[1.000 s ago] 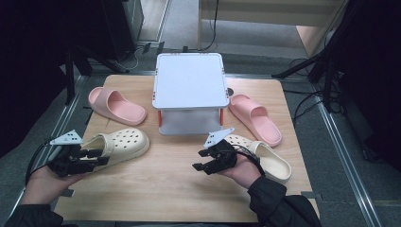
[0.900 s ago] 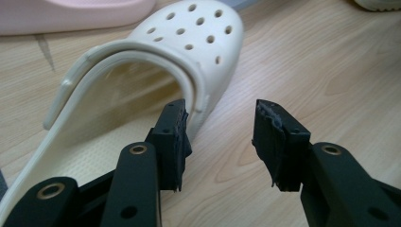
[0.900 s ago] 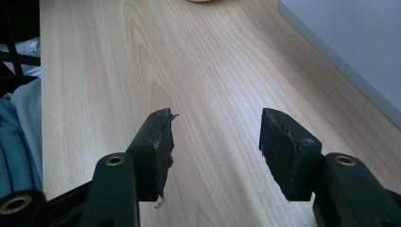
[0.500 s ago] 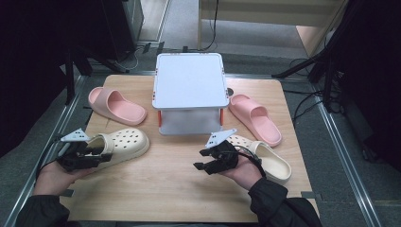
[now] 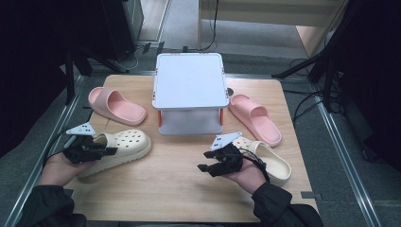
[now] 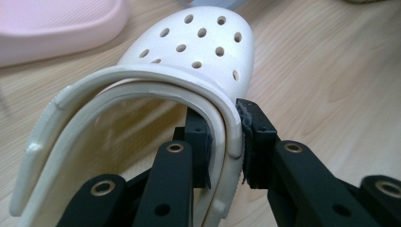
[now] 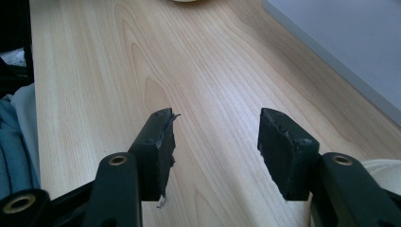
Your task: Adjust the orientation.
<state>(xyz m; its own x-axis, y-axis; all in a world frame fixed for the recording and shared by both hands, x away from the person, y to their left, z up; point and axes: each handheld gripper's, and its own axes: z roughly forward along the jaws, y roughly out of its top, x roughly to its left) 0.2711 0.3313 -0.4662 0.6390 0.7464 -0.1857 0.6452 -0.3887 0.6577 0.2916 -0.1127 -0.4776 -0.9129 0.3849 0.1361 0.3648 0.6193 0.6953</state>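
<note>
A cream perforated clog [image 5: 124, 146] lies at the front left of the wooden table [image 5: 175, 184]. My left gripper [image 5: 101, 152] sits at its heel end. In the left gripper view the jaws have just been closing, and the left gripper [image 6: 226, 142] now pinches the clog [image 6: 198, 52] by its rim and heel strap, one pad inside and one outside. A second cream clog [image 5: 272, 163] lies at the front right, partly under the person's right hand. My right gripper [image 5: 204, 168] hovers left of it, open, and the right gripper [image 7: 215, 142] has bare wood between its pads.
A white two-level stand [image 5: 189, 87] with orange legs occupies the table's middle back. One pink slide [image 5: 116, 105] lies to its left, another pink slide [image 5: 255, 118] to its right. The stand's edge [image 7: 340, 42] is close ahead of the right gripper. Metal rails border the table.
The left gripper moved in to the clog's heel and its jaws closed on the rim and strap. The right gripper stayed in place, open.
</note>
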